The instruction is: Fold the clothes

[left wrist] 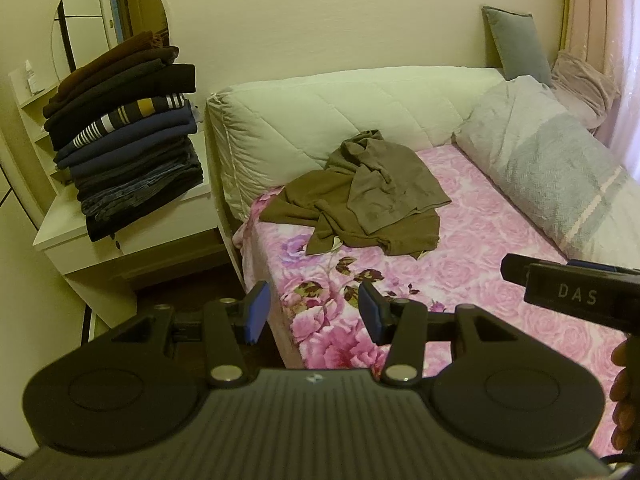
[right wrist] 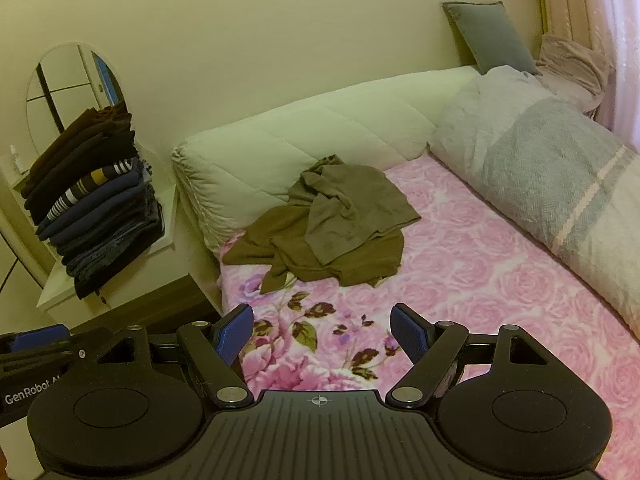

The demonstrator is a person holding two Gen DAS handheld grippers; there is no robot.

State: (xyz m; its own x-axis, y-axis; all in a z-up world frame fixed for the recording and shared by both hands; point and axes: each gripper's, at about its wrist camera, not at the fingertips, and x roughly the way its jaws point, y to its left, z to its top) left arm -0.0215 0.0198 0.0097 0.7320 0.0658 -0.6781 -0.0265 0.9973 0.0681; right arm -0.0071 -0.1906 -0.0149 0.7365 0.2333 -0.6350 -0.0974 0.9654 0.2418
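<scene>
Nearest each lens are the black linkage arms and blue-padded jaws of the tool it rides on. The left gripper point(left wrist: 312, 310) has its jaws standing wide apart with nothing between them, held over the near corner of the bed point(left wrist: 500, 280), one pad over the floor beside the bed and the other over the pink rose-patterned sheet. The right gripper point(right wrist: 322, 334) is likewise spread wide and empty, raised over the sheet's near edge. Both tools point forward, roughly level and side by side: the right one's body juts into the left wrist view from the right edge, with fingertips of a hand point(left wrist: 622, 396) curled beside it, and the left one's blue pad shows at the left edge of the right wrist view.

One olive-brown garment point(left wrist: 368, 196) lies crumpled on the bed, well ahead of both pairs of jaws and touching neither, its far edge close to the quilted cream bolster point(left wrist: 340, 112) along the wall.

One tall stack of folded clothes point(left wrist: 124, 136), some ten dark pieces with one striped, sits on the white surface point(left wrist: 72, 236) left of the bed, before an oval mirror point(left wrist: 104, 8). One grey-and-white duvet point(left wrist: 552, 168) lies rolled along the right side, with one grey cushion point(left wrist: 516, 44) behind it.
</scene>
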